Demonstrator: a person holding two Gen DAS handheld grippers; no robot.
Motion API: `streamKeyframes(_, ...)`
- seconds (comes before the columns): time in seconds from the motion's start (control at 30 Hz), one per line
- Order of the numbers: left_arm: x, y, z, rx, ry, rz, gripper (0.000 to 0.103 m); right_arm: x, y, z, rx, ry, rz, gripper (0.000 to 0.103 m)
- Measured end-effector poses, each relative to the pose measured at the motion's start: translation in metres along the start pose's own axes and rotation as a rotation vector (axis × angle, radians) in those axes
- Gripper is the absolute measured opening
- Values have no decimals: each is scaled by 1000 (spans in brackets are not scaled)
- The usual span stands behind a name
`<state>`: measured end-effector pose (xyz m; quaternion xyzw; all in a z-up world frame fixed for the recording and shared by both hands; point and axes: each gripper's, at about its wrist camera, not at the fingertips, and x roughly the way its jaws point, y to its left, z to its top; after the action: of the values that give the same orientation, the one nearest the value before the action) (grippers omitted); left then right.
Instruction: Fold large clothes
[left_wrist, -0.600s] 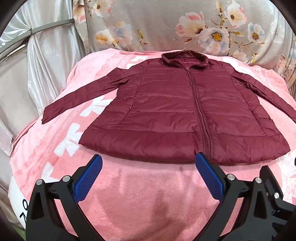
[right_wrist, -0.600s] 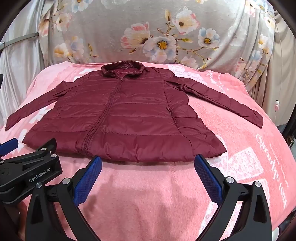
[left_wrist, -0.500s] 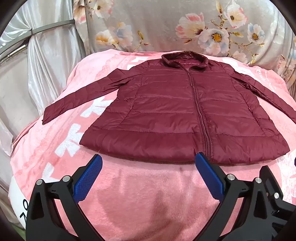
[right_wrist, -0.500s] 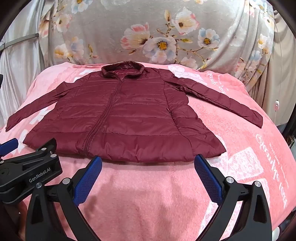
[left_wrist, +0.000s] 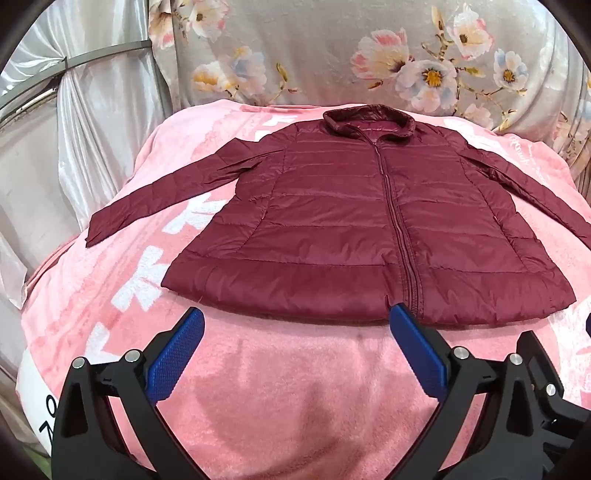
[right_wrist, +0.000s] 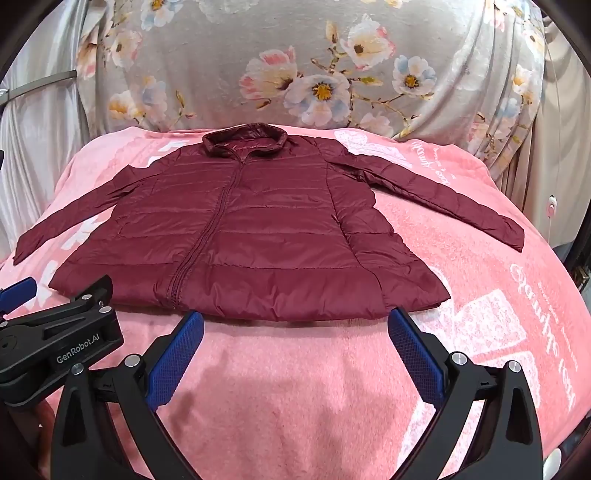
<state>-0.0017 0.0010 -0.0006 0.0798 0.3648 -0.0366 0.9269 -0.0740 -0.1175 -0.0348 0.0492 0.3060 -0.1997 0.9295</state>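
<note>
A dark red puffer jacket (left_wrist: 369, 229) lies flat and face up on the pink blanket (left_wrist: 280, 387) in front of me, zipped shut, its collar (left_wrist: 369, 120) at the far end and its hem along the near edge. Both sleeves are spread out to the sides, the left sleeve (left_wrist: 166, 195) angling toward the near left and the right sleeve (right_wrist: 439, 195) running out to the right. Behind the blanket hangs a grey cloth with flowers (right_wrist: 314, 66).

My left tongs (left_wrist: 295, 317) are released, the blue pads spread wide with only blanket between them, just short of the hem near the bottom of the zipper. My right tongs (right_wrist: 295, 321) are released too, spread wide and hovering just near of the hem on the jacket's right half. Neither touches the jacket.
</note>
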Motion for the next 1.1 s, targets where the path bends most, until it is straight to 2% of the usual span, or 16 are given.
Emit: streamKeyframes(1.1,-3,-1,3,-2,-5,0,98,-1,0,0,7,-3,7,98)
